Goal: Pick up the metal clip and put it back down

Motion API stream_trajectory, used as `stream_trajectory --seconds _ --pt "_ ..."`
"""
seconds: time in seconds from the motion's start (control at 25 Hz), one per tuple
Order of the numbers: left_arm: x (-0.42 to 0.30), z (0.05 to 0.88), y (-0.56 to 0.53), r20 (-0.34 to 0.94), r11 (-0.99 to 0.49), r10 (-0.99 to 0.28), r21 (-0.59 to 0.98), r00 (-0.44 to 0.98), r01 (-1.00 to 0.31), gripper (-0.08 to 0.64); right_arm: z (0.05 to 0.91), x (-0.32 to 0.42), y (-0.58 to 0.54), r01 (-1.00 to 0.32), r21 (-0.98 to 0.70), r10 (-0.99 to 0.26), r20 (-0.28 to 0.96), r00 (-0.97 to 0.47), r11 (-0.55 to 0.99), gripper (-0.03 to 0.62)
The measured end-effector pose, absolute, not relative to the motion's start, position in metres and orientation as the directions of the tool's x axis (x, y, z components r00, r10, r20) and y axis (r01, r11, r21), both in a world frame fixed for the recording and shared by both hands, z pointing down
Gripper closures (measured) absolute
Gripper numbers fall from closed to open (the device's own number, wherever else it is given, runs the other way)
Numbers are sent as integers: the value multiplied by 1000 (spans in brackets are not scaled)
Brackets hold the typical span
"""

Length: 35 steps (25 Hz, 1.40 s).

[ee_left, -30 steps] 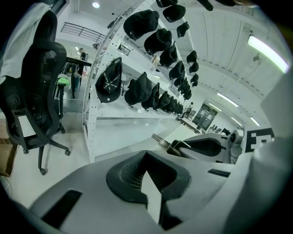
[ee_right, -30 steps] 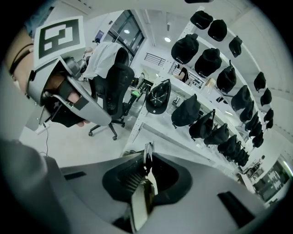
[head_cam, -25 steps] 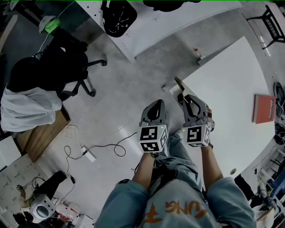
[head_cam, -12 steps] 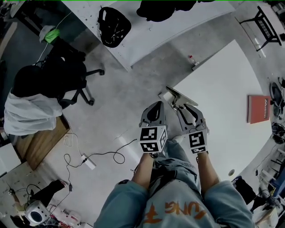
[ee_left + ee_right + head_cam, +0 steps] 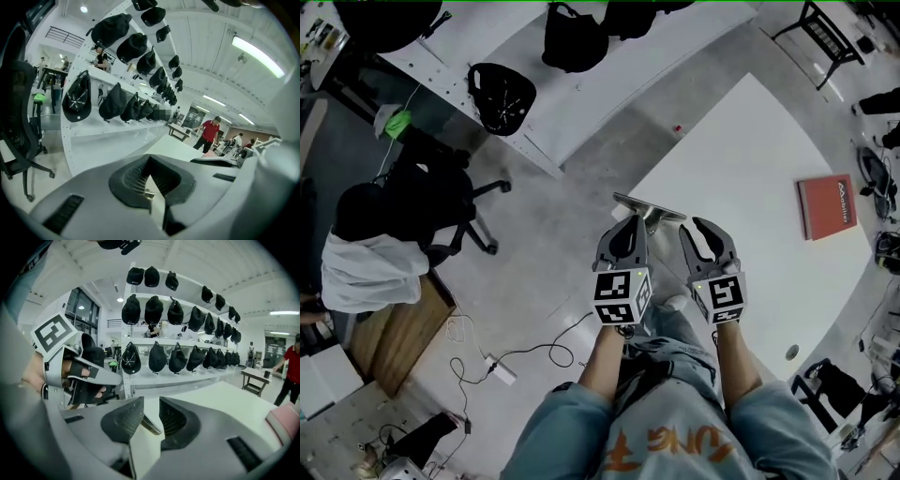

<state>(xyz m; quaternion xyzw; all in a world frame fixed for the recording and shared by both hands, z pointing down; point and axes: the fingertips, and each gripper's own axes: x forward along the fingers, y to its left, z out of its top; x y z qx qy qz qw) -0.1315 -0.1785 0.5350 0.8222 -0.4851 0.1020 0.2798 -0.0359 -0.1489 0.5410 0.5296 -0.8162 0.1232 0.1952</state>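
Observation:
The metal clip (image 5: 649, 206) is a flat grey strip lying crosswise just ahead of both grippers, above the near corner of the white table (image 5: 750, 159). Its right end meets the tips of my right gripper (image 5: 697, 227). In the right gripper view a thin metal strip (image 5: 151, 424) sits between the jaws of that gripper (image 5: 149, 404) and holds them a little apart, so it is shut on the clip. My left gripper (image 5: 630, 221) is beside it, tips just behind the clip. In the left gripper view the left gripper (image 5: 149, 159) has its tips together and holds nothing.
A red book (image 5: 827, 206) lies on the table's far right. A white shelf unit with black caps (image 5: 502, 94) runs along the back left. An office chair (image 5: 422, 202) and a floor cable (image 5: 516, 361) are to my left. A person in red (image 5: 208, 133) stands far off.
The view has swung toward the table. The clip has turned from pointing away to lying crosswise before both grippers, and the right gripper now sits straighter and level with the left.

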Motion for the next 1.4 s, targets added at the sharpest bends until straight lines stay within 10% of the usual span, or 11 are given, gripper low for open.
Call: stream_trajectory --seconds 1.4 --pt "246 329 -27 19 -899 -397 191 918 -393 551 331 338 76 -934 27 -934 17 357 -357 561"
